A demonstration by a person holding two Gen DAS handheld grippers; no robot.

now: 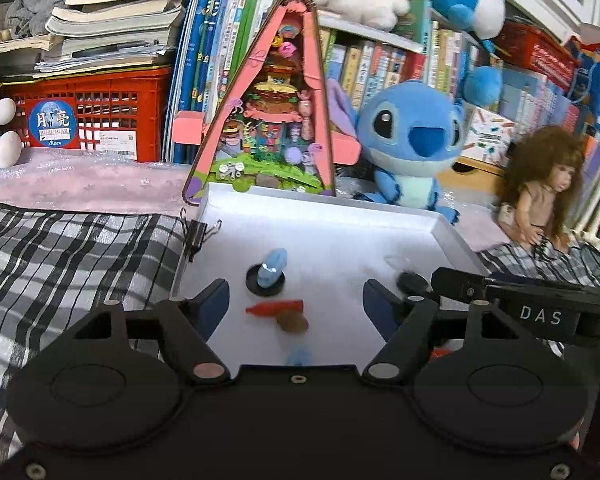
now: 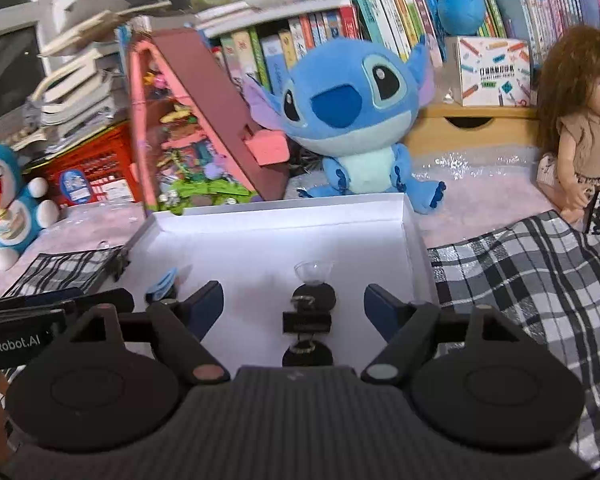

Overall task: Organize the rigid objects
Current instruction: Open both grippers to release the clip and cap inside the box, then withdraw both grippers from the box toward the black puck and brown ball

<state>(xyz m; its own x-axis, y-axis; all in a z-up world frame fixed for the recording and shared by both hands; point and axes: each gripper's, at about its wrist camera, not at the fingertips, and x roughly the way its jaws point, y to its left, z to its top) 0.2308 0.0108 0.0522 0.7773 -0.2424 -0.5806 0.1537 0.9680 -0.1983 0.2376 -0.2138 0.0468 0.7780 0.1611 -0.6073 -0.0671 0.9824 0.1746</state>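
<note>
White shallow box (image 2: 414, 236) holds trinkets.

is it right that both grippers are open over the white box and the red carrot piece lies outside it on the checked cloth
Not quite: the red carrot piece lies inside the white box, between the left gripper's open fingers, as the left wrist view shows. The right gripper is open over it too.

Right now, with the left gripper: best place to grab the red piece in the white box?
Take the red piece across its thicker middle, coming down from above. It lies flat and crosswise in the white box, narrow end left, with a brown piece touching its near side. The left gripper, open, already straddles it.
</note>
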